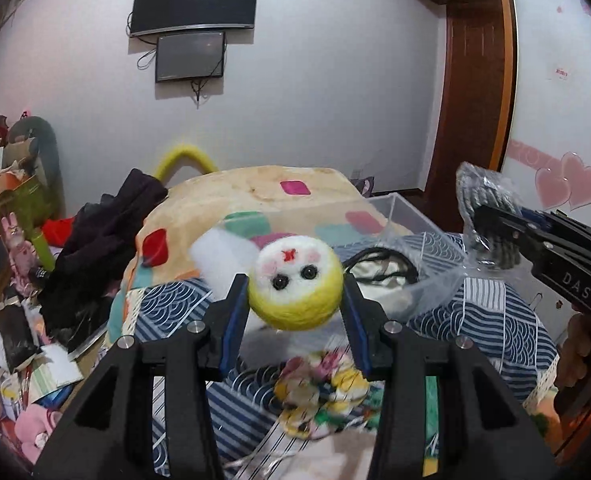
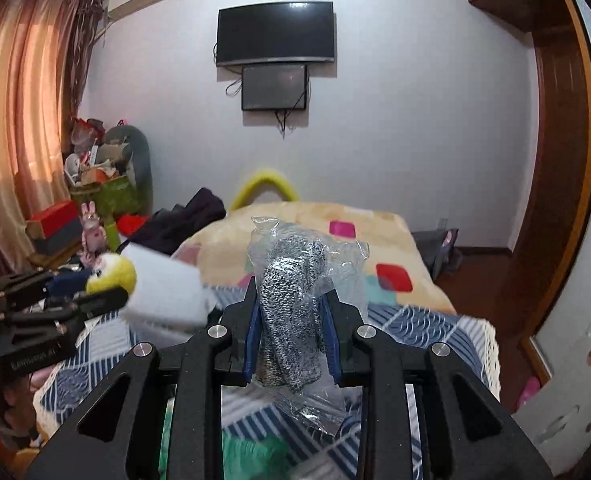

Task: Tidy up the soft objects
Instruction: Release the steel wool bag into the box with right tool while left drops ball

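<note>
My left gripper is shut on a round yellow and white felt doll head with black eyes, held above the bed; white stuffing trails behind it. The doll head also shows in the right wrist view. My right gripper is shut on a plastic bag of black and white knit fabric, held upright above the bed. That bag also shows in the left wrist view, at the right, in the right gripper.
A bed with a blue patterned quilt and a beige blanket. A floral cloth bundle lies below the left gripper. A clear plastic box stands beyond the bed. Dark clothes and clutter are at the left.
</note>
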Motion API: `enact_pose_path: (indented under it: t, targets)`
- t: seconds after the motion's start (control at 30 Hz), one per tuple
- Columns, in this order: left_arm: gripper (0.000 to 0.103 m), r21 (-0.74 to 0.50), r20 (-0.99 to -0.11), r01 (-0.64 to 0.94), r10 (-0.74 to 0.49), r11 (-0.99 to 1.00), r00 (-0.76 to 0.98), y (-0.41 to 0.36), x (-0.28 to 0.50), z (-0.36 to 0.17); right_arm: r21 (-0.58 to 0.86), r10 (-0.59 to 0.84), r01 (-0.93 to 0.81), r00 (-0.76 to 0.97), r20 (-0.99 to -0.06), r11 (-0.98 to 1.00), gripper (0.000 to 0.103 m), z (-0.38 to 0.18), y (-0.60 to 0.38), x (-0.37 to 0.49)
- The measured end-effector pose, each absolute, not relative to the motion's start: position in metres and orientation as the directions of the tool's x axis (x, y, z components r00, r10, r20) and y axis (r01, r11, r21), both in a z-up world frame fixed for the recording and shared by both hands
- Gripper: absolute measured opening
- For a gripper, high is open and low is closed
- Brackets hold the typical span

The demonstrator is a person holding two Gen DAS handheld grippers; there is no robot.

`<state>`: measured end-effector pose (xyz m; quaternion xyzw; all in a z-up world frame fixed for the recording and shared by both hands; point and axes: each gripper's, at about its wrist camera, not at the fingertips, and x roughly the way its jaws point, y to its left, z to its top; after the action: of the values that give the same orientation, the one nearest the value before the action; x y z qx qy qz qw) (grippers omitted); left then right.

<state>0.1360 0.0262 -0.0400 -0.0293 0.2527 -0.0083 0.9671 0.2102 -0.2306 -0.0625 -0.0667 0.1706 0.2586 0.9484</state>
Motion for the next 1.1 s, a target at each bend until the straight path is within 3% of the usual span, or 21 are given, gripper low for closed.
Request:
enact_pose_path:
  t: [0.23, 0.67, 0.77, 0.87, 0.93, 1.0, 1.1]
  targets:
    - [0.045, -0.07, -0.512, 0.032, -0.063, 0.997, 0.857, 0.017, 0.169, -0.041, -0.045, 0.452, -0.5, 0.815, -0.364, 0.865, 0.024, -0.07, -0.222, 0.231]
    - [0.045, -0.057, -0.612, 0.034, -0.062, 0.998, 0.789, 0.003, 0.218, -0.073, -0.053, 0.4, -0.498, 0.75, -0.526, 0.866, 0.024, -0.114, -0.209, 0.266]
    - [0.054, -0.061, -0.625, 0.045, -0.073, 0.997, 0.777, 0.002, 0.22, -0.075, -0.067, 0.39, -0.506, 0.737, -0.552, 0.86, 0.025, -0.116, -0.207, 0.266]
    - [0.062, -0.051, -0.623, 0.05, -0.071, 0.997, 0.779, -0.001, 0.218, -0.073, -0.063, 0.396, -0.515, 0.726, -0.563, 0.855, 0.033, -0.115, -0.21, 0.264]
    - [0.063, -0.033, -0.61, 0.046, -0.057, 0.998, 0.79, -0.003, 0.213, -0.07, -0.052, 0.407, -0.522, 0.72, -0.562, 0.852, 0.048, -0.113, -0.213, 0.263]
    - [0.067, -0.015, -0.596, 0.046, -0.046, 0.999, 0.801, -0.006, 0.207, -0.066, -0.049, 0.413, -0.52, 0.727, -0.548, 0.852, 0.054, -0.109, -0.216, 0.259]
    - [0.069, -0.002, -0.574, 0.048, -0.04, 0.999, 0.818, -0.008, 0.196, -0.058, -0.052, 0.417, -0.519, 0.739, -0.53, 0.853, 0.055, -0.1, -0.22, 0.253]
